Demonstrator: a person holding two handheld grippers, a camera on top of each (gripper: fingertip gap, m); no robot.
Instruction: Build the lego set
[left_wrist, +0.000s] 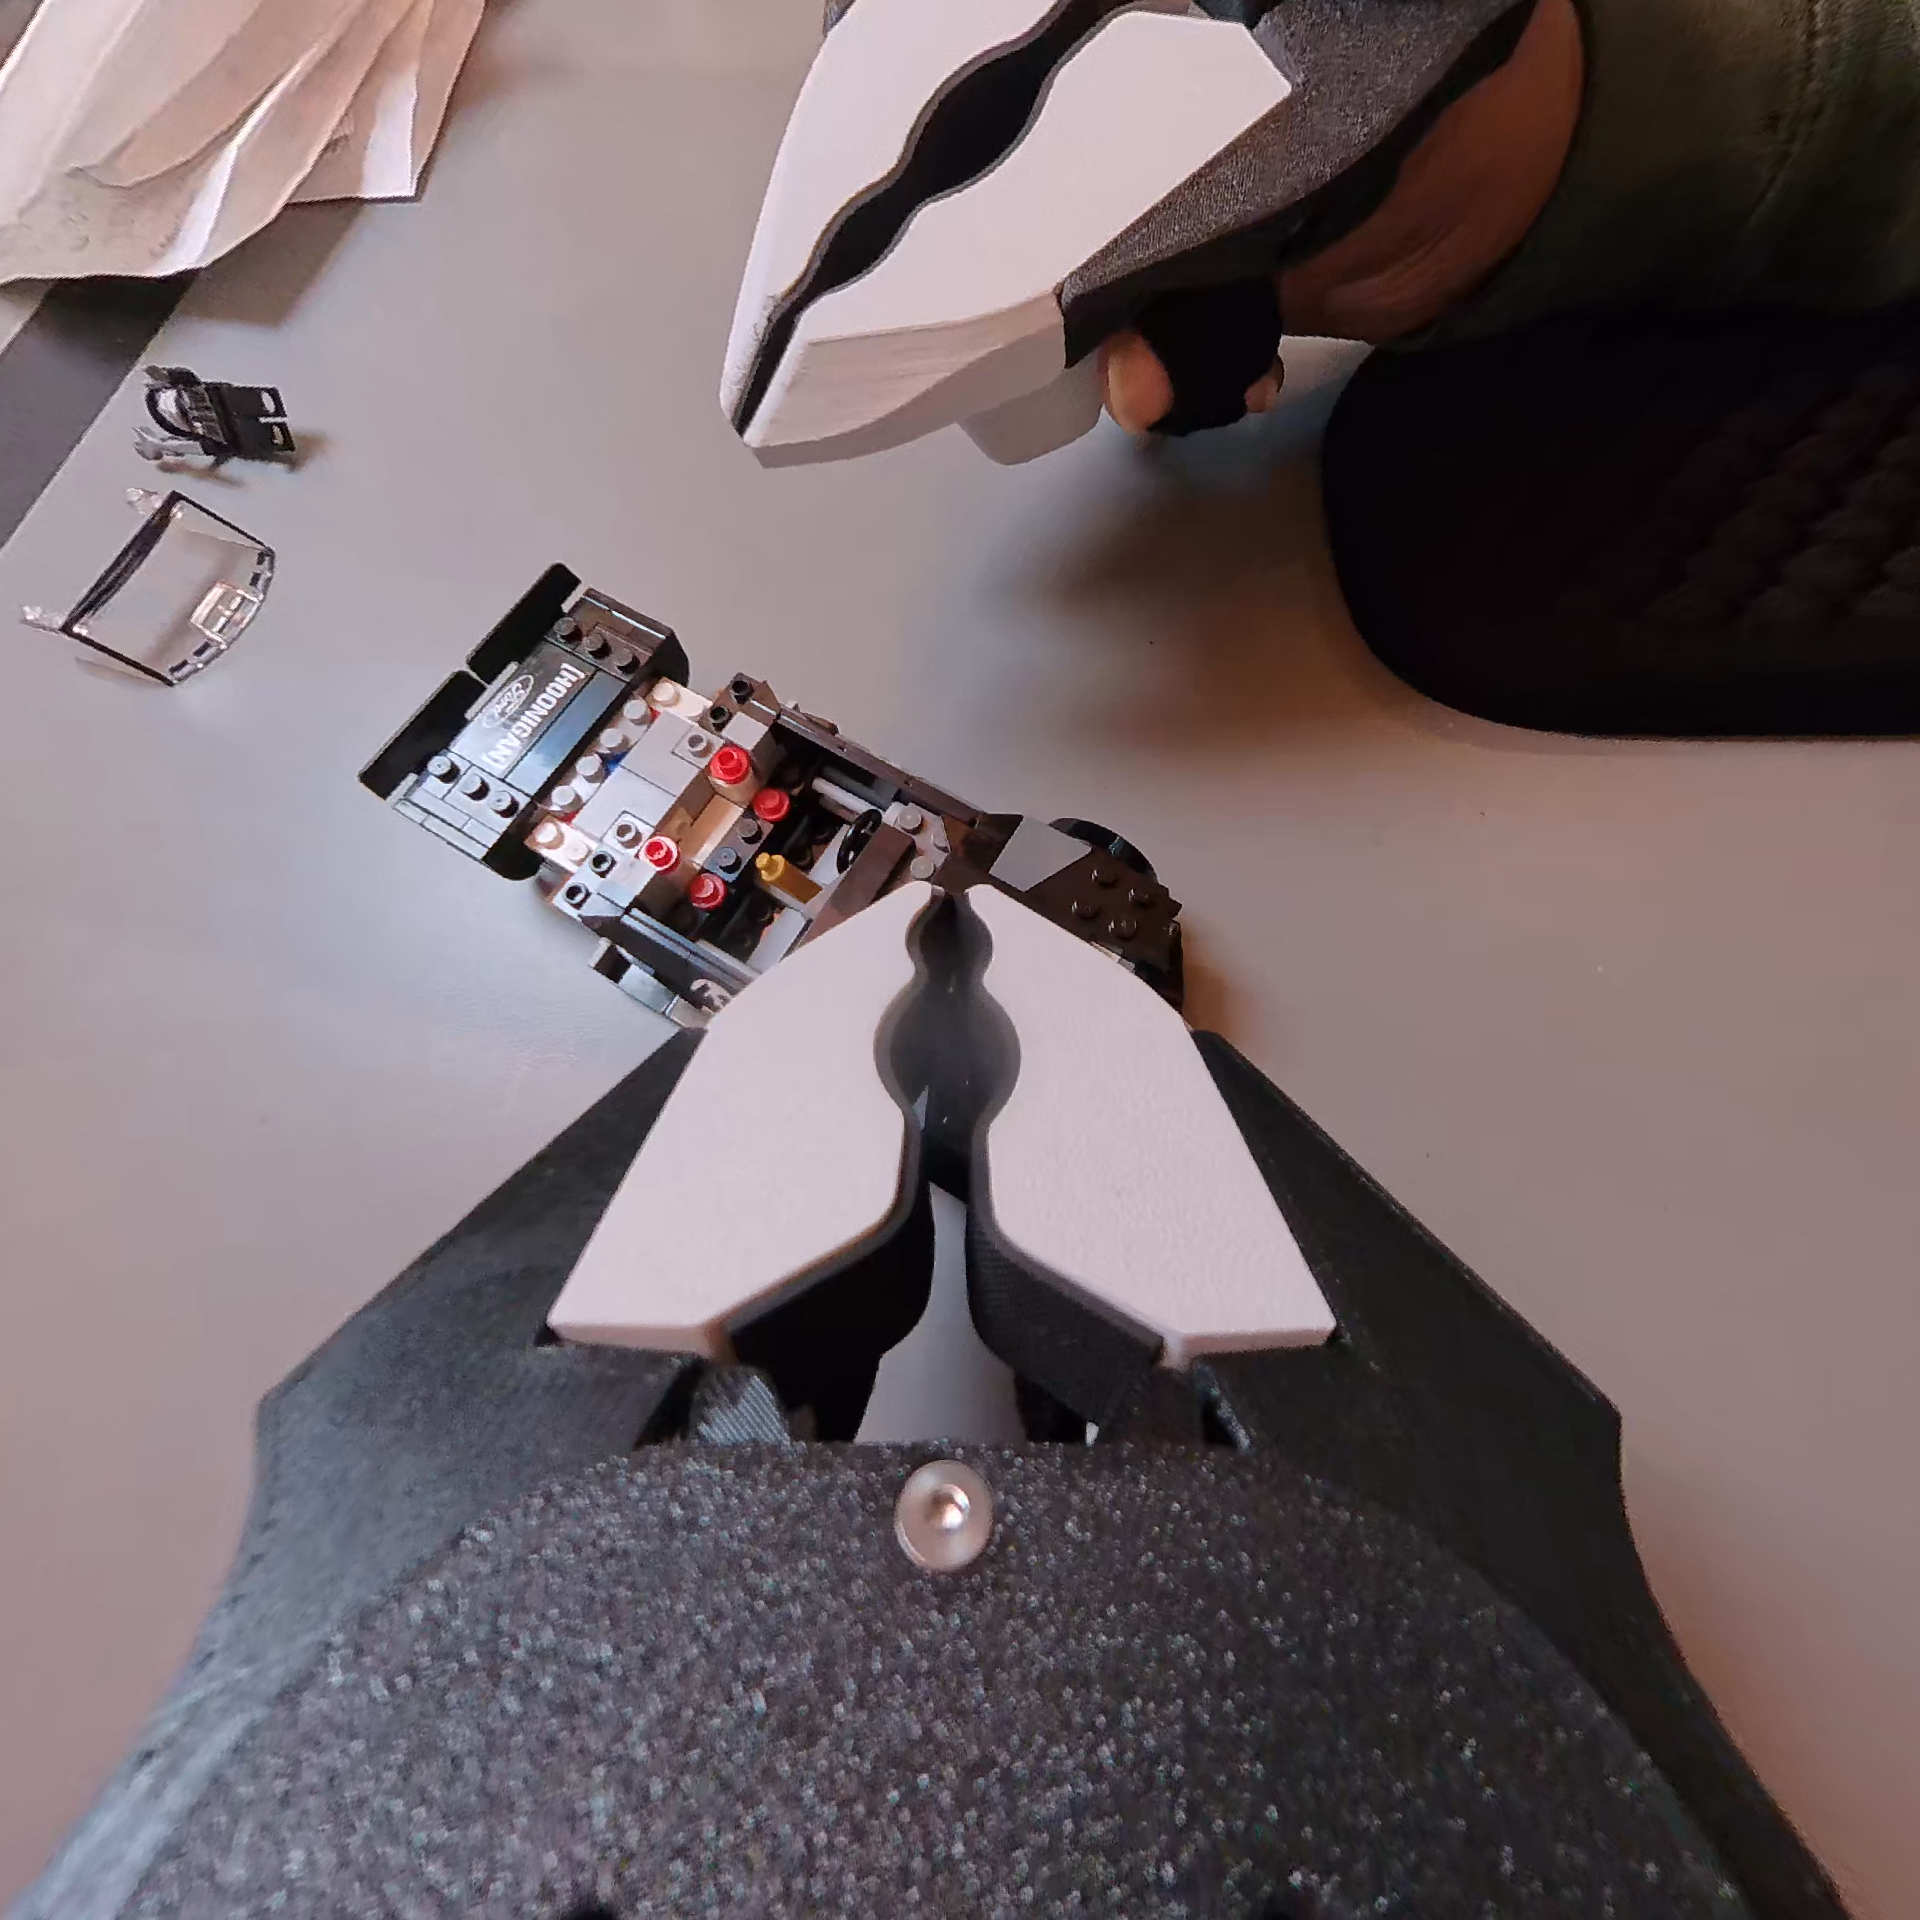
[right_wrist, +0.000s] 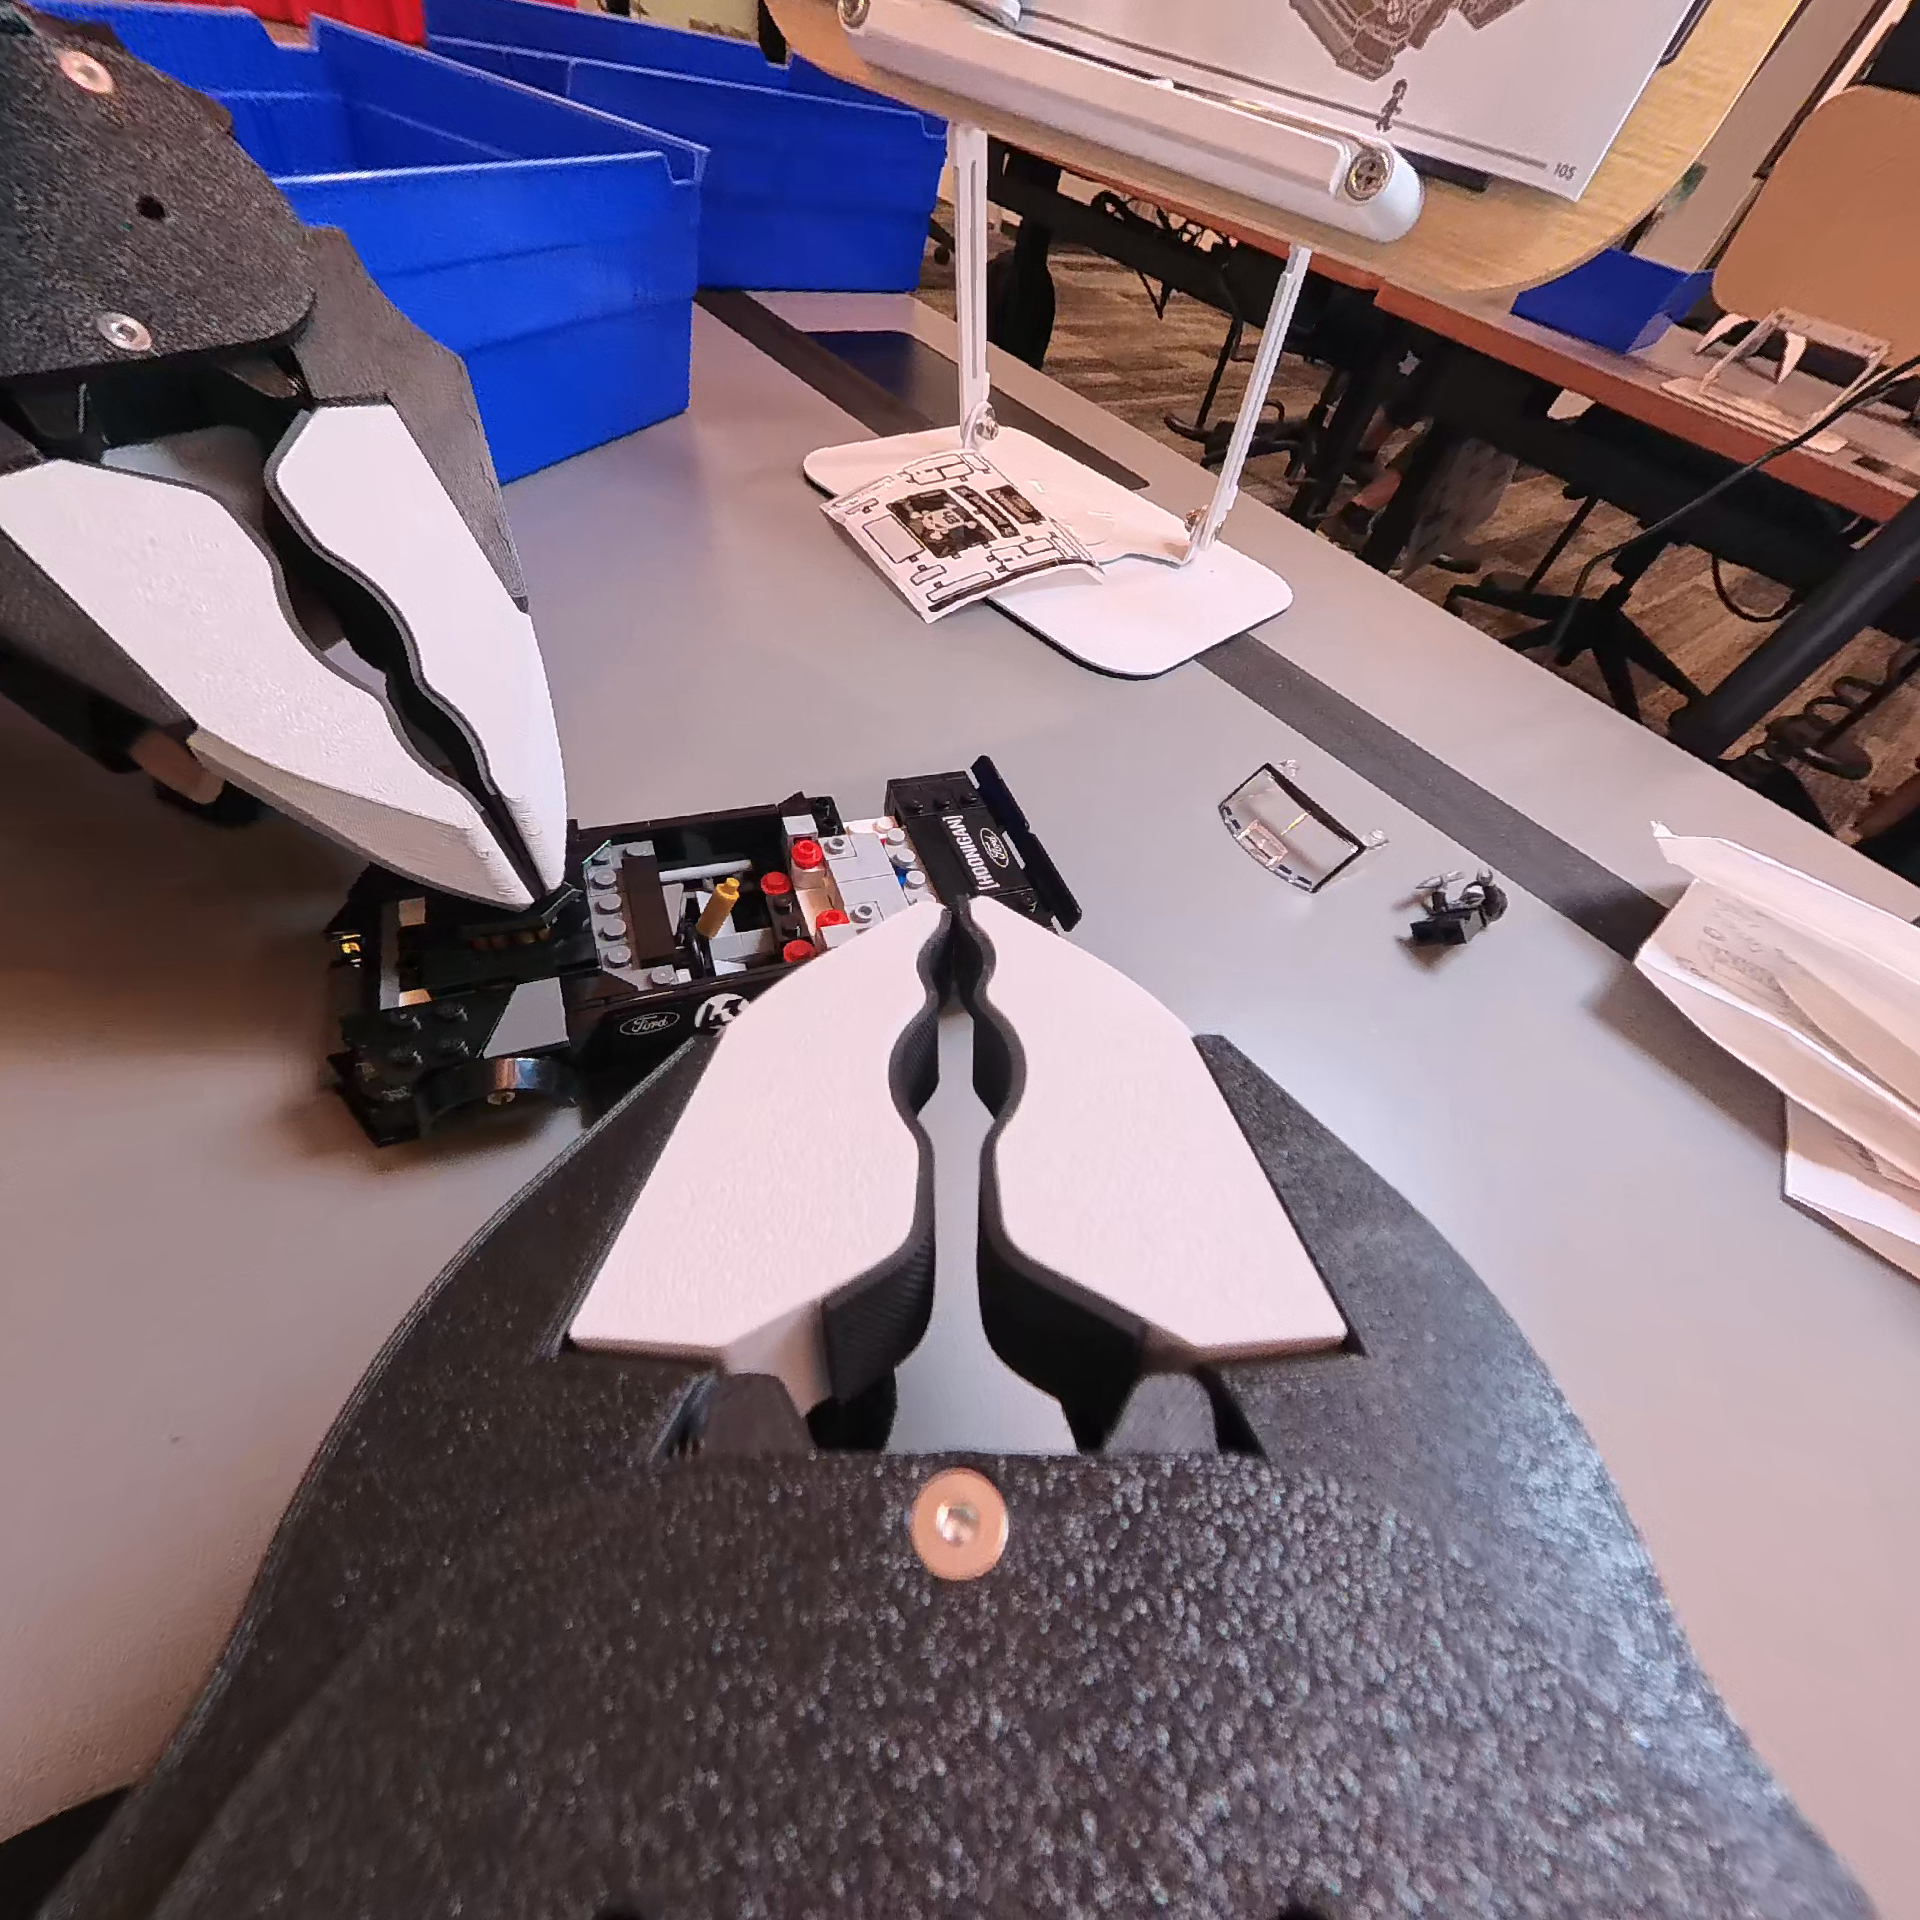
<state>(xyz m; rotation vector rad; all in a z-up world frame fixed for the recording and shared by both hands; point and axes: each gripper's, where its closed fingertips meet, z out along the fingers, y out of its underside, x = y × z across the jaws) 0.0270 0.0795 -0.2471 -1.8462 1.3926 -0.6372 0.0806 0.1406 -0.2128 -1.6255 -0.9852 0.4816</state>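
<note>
A half-built black Lego car (left_wrist: 665, 821) with grey and red studs lies on the grey table (left_wrist: 260, 1143); it also shows in the right wrist view (right_wrist: 727, 935). My left gripper (left_wrist: 948, 902) is shut, and its tips rest on the car's black front part. It also shows in the right wrist view (right_wrist: 553, 888). Whether a small piece sits between its tips is hidden. My right gripper (right_wrist: 958, 912) is shut and empty, held above the table near the car's side. It also shows in the left wrist view (left_wrist: 746, 416).
A clear windscreen piece (left_wrist: 166, 592) (right_wrist: 1294, 826) and a small black and grey sub-assembly (left_wrist: 213, 410) (right_wrist: 1455, 909) lie beside the car. Folded papers (right_wrist: 1787, 1039), a sticker sheet (right_wrist: 966, 535) on a white stand base (right_wrist: 1143, 603) and blue bins (right_wrist: 520, 260) ring the table. Tip to tip, the grippers are about 9 cm apart.
</note>
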